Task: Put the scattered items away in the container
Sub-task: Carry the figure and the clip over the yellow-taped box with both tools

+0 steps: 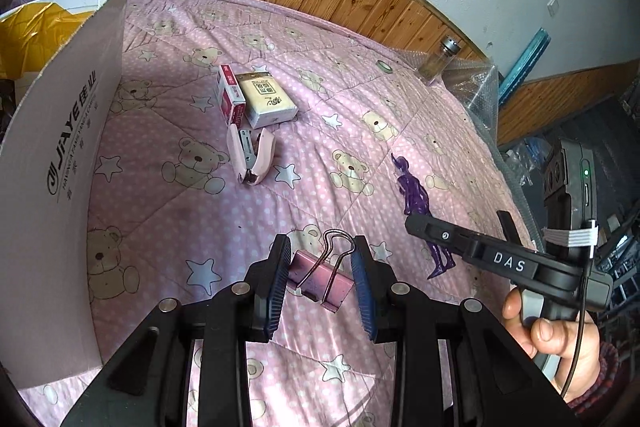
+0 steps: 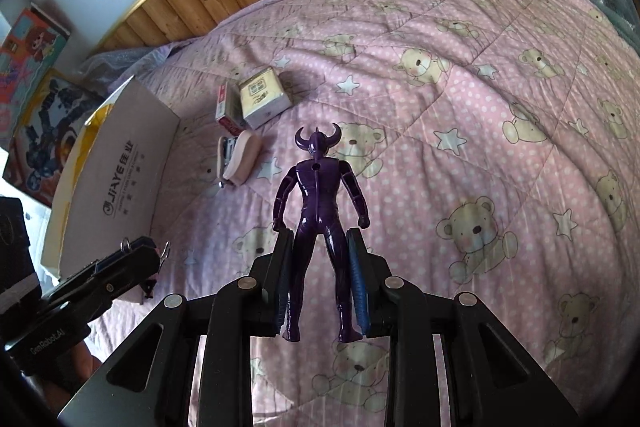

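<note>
**Inspector:** Two items are being carried at this point, none visibly lying in the container. At the left of the left wrist view the white cardboard box (image 1: 60,163) is standing with its printed wall toward us; its inside is hidden, so I cannot tell what it is already holding.

**Assistant:** And the tools?

**Inspector:** The left gripper (image 1: 322,275) is pinching a pink binder clip (image 1: 320,277) low in the frame, its pads pressing on both ends. The right gripper (image 2: 320,275) is clamping a purple figure (image 2: 318,223) by the legs, lower centre of the right wrist view, head pointing away.

**Assistant:** What is remaining?

**Inspector:** Three things are lying on the pink quilt (image 1: 360,107), upper centre: a red-and-white small box (image 1: 230,95), touching a tissue pack (image 1: 266,99), and just below them a pink stapler (image 1: 252,155). I judge the task as being roughly at its middle.

**Assistant:** Obstructions?

**Inspector:** Nothing is blocking the way to the box but its own raised wall. Far right, a glass jar (image 1: 438,61) and a tape roll (image 1: 385,66) are sitting well apart.
</note>
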A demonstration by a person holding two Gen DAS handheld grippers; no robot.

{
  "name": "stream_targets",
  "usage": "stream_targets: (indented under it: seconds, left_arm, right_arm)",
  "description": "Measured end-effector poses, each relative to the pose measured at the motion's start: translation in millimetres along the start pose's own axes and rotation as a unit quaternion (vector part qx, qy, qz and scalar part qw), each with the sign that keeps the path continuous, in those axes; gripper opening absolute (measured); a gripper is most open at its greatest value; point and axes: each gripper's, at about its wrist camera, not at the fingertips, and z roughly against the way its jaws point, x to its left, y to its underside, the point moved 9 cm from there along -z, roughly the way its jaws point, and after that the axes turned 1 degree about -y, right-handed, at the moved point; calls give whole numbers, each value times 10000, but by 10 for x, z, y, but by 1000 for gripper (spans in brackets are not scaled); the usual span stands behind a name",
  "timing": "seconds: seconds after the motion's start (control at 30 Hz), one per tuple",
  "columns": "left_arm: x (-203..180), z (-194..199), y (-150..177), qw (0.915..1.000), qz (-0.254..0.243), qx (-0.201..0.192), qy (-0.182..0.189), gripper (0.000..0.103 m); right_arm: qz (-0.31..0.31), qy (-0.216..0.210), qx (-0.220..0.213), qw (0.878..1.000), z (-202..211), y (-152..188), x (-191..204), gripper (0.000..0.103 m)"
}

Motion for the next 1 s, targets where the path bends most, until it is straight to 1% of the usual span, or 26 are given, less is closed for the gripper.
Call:
stream_targets:
  seconds: [0.23, 0.53, 0.73, 1.0]
  left_arm:
    - [-62, 388, -64, 9992, -32, -408, 39, 32]
    - [52, 803, -1, 9971, 203, -732, 89, 32]
    - [108, 1090, -20, 9943, 386, -971, 225, 32]
    - [205, 1462, -185, 9881, 536, -1393, 365, 32]
  right_arm:
    - [518, -141, -95, 9985, 207, 129, 434, 28]
    - [974, -307, -118, 9947, 347, 274, 883, 28]
    - [1369, -423, -209, 9895, 496, 326, 1227, 28]
    - [1828, -646, -334, 9805, 647, 286, 1716, 28]
